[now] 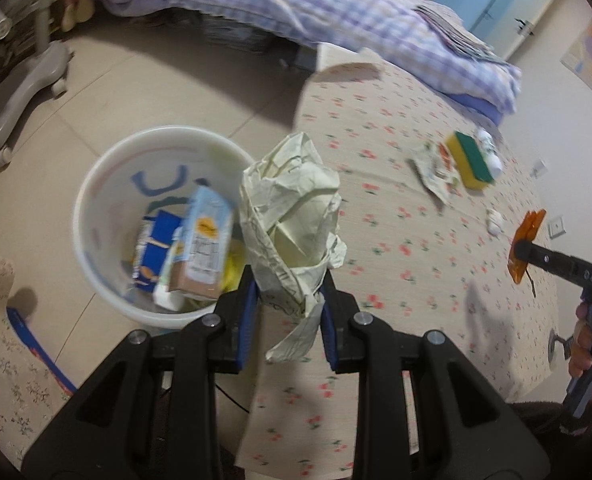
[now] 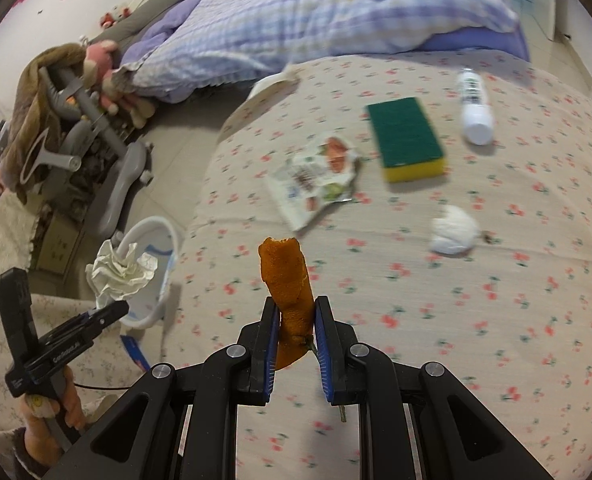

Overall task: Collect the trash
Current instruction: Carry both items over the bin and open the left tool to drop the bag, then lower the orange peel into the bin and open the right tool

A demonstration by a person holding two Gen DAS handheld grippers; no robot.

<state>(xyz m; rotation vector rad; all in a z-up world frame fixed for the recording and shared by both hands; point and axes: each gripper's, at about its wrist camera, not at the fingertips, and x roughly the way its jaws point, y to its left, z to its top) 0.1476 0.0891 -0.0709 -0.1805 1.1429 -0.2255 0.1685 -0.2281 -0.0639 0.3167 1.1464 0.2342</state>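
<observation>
Honestly, crumpled paper [image 1: 291,216] clamped in left gripper [image 1: 287,300] by the bin [image 1: 95,184] rim is light, squishy. Right gripper [image 2: 293,320] pinches floppy orange peel [image 2: 287,280] mid-length above the bed [image 2: 456,280].

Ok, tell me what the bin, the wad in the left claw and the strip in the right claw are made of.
Bin: likely plastic, smooth, white, slightly glossy wall. Wad: paper, matte, pale, sharply creased, faintly printed. Strip: looks like orange peel, dull and pebbled with a stem; blur leaves it uncertain.
</observation>
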